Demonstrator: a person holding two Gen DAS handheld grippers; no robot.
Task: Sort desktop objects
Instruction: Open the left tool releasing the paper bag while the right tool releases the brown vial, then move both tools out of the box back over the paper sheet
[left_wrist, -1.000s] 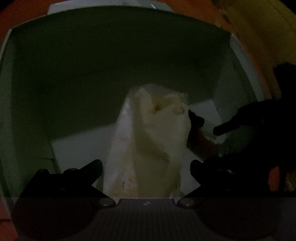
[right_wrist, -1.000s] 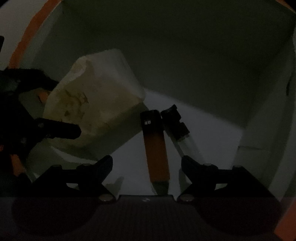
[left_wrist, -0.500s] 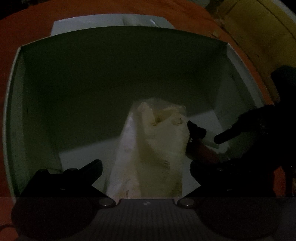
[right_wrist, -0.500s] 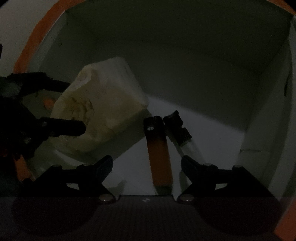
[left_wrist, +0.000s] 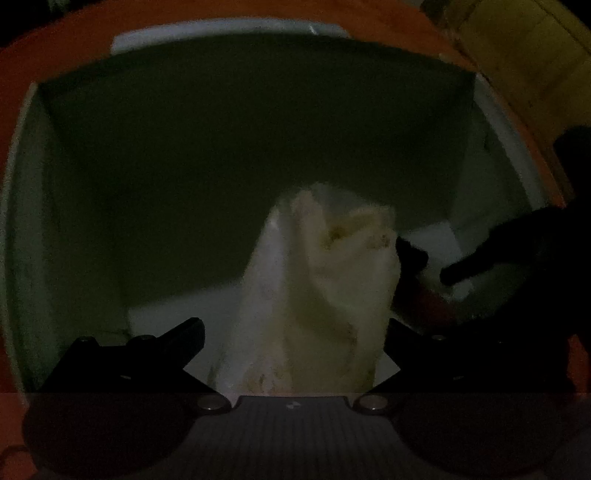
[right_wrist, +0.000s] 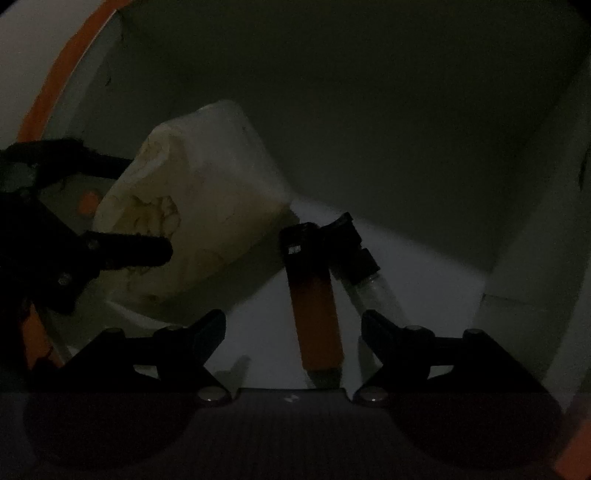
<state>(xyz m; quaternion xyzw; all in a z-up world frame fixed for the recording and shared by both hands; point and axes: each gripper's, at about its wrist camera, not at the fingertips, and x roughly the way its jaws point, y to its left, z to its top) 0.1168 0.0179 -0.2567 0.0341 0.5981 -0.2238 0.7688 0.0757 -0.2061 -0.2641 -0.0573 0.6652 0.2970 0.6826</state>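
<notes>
Standing apart, the left tool (left_wrist: 293, 334) frames the pale packet (left_wrist: 317, 295) inside the white box (left_wrist: 517, 147), probably just released. The right tool (right_wrist: 293, 332) is spread too, with the orange marker (right_wrist: 316, 306) at 12 o'clock, resting on the box floor beside the clear tube (right_wrist: 369, 284).

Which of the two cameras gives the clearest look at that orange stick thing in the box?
The right wrist view: the orange stick lies in full length on the box floor. The left wrist view shows only a dim reddish bit behind the pale packet.
</notes>
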